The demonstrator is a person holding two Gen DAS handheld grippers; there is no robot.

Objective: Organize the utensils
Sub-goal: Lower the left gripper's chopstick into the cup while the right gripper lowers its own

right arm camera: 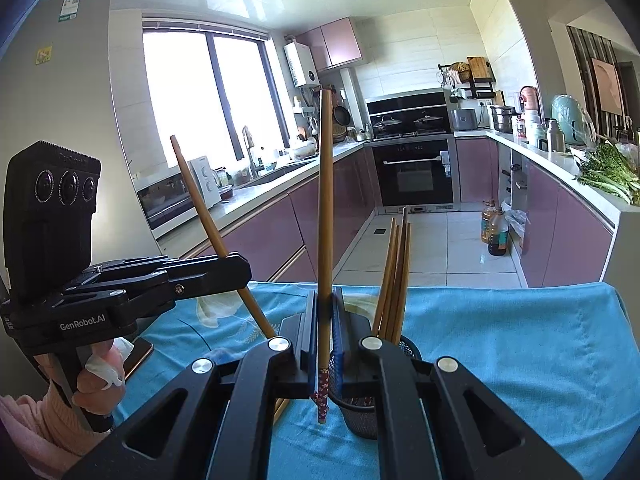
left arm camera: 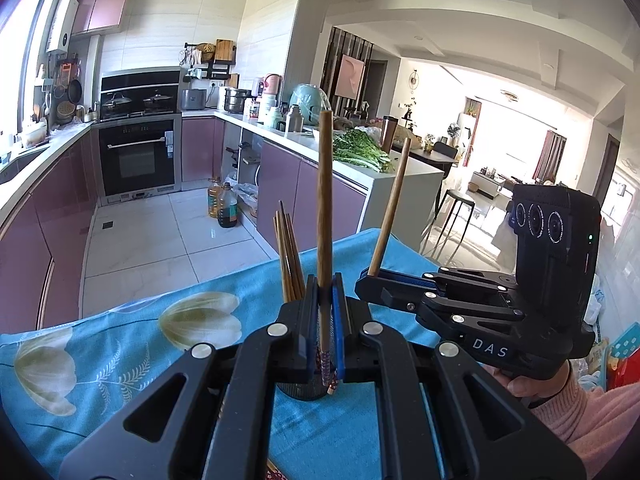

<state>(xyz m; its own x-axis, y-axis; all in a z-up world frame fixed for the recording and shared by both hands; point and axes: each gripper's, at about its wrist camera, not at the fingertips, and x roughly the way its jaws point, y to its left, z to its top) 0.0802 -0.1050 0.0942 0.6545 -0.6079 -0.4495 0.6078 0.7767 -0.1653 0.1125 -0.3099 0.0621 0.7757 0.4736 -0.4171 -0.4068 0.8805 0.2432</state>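
each gripper holds one wooden chopstick nearly upright, patterned end down – the left gripper point(left arm camera: 327, 320) has its jaws clenched on the left chopstick point(left arm camera: 325, 200), the right gripper point(right arm camera: 325, 336) on the right chopstick point(right arm camera: 326, 200). both hang just beside the mesh holder point(right arm camera: 360, 412) on the blue-clothed desk point(right arm camera: 520, 360), where other chopsticks point(right arm camera: 394, 280) already stand – probably held so to drop in.

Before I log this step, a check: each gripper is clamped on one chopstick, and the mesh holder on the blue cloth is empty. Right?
Not quite. The left gripper and right gripper each clamp one chopstick, but the mesh holder on the blue cloth already holds several chopsticks, as the right wrist view shows.
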